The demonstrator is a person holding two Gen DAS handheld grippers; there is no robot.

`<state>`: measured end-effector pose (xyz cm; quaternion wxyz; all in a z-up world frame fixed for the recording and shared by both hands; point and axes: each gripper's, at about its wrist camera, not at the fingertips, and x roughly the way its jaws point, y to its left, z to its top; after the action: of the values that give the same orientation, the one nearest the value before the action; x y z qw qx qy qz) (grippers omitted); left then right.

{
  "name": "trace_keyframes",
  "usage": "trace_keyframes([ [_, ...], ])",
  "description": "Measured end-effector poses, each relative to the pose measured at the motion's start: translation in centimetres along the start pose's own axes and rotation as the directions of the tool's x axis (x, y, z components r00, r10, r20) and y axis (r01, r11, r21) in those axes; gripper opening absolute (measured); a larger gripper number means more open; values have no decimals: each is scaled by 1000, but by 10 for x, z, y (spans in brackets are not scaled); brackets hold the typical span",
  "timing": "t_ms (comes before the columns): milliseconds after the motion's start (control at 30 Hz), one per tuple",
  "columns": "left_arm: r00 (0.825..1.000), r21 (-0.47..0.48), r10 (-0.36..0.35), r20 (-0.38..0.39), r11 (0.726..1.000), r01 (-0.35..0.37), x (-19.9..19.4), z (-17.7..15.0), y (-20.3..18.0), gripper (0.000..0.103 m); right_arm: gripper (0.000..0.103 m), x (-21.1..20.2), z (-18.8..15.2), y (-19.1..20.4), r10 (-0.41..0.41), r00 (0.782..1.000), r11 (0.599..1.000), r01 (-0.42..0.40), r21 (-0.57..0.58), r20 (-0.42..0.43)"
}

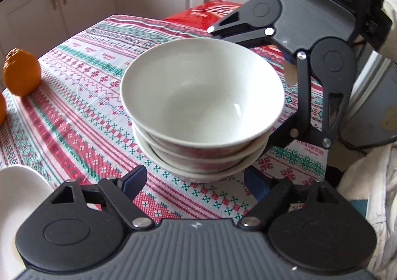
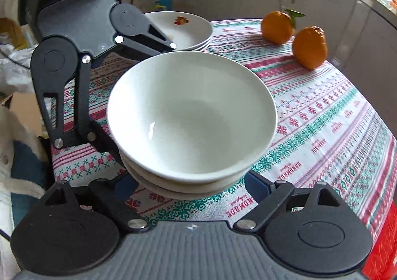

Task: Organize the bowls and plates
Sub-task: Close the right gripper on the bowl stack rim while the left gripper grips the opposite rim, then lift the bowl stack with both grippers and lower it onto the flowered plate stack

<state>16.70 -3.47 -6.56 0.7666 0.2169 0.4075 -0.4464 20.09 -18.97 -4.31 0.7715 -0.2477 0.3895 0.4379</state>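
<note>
Left wrist view: a stack of white bowls stands on the table, which wears a red, green and white patterned cloth. The left tool straddles the near foot of the stack with its blue fingers apart and not pressing on it. The right tool reaches around the far side of the stack; I cannot tell whether its pads touch the bowls. Right wrist view: its fingers flank the lowest bowl's rim. A stack of plates sits behind the bowls, and two oranges lie well apart from them.
</note>
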Motion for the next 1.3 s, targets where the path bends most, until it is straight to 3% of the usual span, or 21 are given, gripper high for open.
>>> trace_keyframes([
  [233,999,28,-49,-3,998,50,-3,7,7,84,93,-2,8,-1,31,999,999,-31,-20,-9],
  [633,997,50,-72,-1,996,72,-2,9,11,79,90,-3,8,-1,38,999,999,-39,-26,-20],
  [1000,998,55,-54,19,997,53,-14,5,4,78,90,-8,13,6,31,999,999,-32,-17,-27],
  [1300,998,17,10,70,1000,-11,-51,-4,8,78,90,-19,44,20,16,1000,995,-17,-97,-12],
])
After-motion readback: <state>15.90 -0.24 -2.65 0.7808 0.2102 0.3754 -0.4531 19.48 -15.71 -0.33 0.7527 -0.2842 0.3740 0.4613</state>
